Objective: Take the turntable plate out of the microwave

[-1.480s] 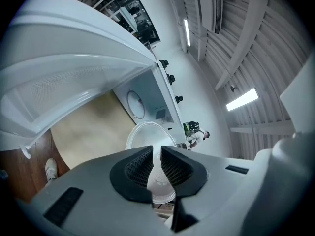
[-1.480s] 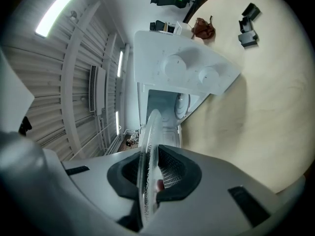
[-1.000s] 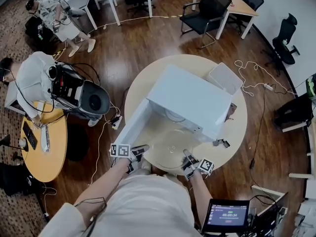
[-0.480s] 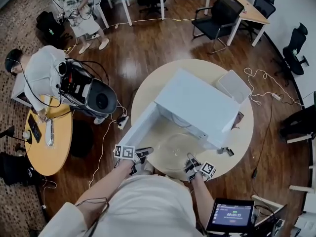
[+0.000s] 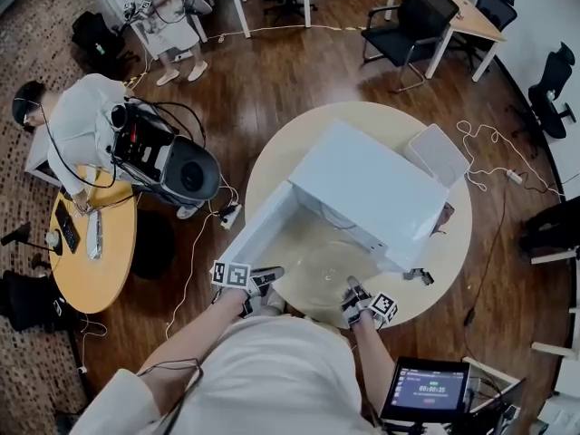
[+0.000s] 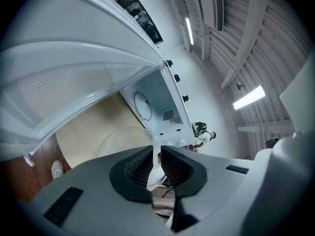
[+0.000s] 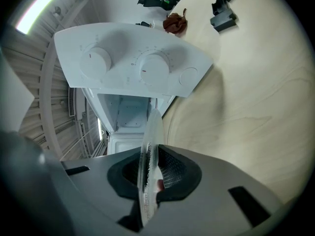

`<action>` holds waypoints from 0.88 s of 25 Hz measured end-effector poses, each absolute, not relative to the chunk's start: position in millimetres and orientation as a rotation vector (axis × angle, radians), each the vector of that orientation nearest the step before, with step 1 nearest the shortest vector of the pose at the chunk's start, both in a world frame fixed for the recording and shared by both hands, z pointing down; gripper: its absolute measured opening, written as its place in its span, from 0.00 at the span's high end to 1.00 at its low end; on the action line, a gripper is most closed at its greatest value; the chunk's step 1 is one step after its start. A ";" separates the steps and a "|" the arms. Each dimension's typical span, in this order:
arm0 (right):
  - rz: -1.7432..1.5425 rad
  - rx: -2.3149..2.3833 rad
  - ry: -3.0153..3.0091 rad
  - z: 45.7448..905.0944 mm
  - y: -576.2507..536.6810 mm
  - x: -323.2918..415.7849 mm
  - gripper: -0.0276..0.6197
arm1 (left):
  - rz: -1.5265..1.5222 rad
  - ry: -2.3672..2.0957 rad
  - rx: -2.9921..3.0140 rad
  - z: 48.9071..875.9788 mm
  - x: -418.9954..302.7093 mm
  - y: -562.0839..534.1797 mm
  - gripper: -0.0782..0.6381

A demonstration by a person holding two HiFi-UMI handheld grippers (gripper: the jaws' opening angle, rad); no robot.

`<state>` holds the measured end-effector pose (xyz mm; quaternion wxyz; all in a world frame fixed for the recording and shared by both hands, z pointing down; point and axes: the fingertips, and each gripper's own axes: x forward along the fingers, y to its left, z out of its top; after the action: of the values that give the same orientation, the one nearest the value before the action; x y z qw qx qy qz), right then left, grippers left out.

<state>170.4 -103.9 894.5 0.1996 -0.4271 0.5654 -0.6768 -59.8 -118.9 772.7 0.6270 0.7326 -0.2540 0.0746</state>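
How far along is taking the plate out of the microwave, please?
Done: the door is open and the plate is out of the microwave, over the table. In hand: the left gripper and right gripper are each shut on its rim. Left: setting it down and letting go.

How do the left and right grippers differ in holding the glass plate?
The left gripper grips the plate's left rim, beside the open door; the right gripper grips its right rim, facing the knob panel. Only a sliver of rim shows between the left fingers; the rim rises well above the right fingers. Both are shut on the plate.
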 end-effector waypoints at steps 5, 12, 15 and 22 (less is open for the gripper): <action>-1.896 -1.217 1.564 899.0 -105.1 178.2 0.91 | 0.170 -0.578 1.672 771.1 -52.6 -121.4 0.84; -1.892 -1.222 1.549 905.0 -107.7 177.0 0.91 | 0.172 -0.583 1.673 770.0 -55.9 -127.2 0.84; -1.891 -1.236 1.525 906.4 -102.4 181.6 0.91 | 0.170 -0.577 1.667 771.1 -54.2 -123.6 0.84; -1.894 -1.244 1.479 909.4 -100.8 184.1 0.91 | 0.172 -0.576 1.669 769.4 -52.2 -123.0 0.84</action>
<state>184.1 -100.8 909.4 0.2162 -0.4488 0.5337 -0.6833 -52.2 -123.0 769.4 0.6318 0.7293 -0.2516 0.0753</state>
